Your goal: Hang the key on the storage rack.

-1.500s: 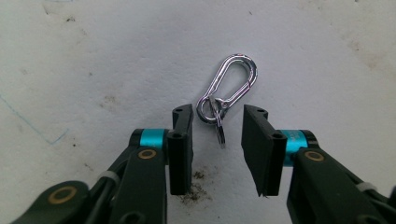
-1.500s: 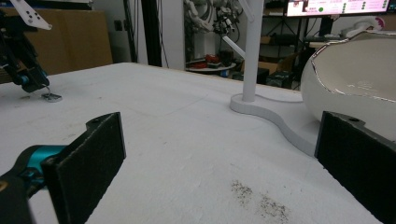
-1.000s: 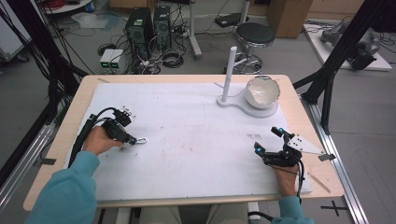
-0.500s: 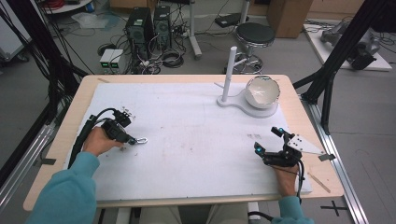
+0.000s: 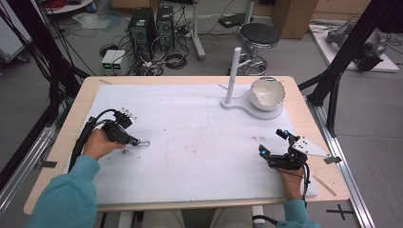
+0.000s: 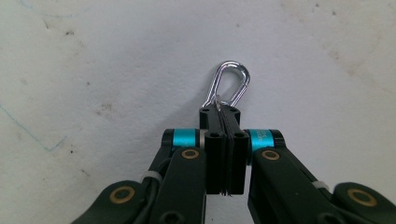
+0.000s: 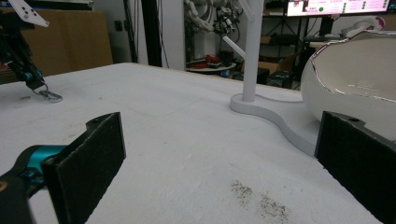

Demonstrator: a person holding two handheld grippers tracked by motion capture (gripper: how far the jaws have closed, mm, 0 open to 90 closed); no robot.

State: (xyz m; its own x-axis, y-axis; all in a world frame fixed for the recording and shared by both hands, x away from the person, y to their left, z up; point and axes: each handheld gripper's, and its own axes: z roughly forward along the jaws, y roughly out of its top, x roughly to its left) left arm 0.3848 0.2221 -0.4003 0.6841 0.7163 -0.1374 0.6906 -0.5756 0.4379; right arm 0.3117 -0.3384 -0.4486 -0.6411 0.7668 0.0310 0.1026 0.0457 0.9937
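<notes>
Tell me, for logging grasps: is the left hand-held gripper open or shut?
Shut: the left hand-held gripper pinches the metal clip, jaws pressed together.

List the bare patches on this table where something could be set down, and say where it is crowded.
The widest bare patch is the mat's middle, between the left gripper with its metal clip and the right gripper. The near edge between the forearms is free too. The far right corner is crowded by the white stand and bowl.

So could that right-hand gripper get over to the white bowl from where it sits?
Probably yes: the right gripper is open and holds nothing, and only bare white mat lies between it and the bowl.
</notes>
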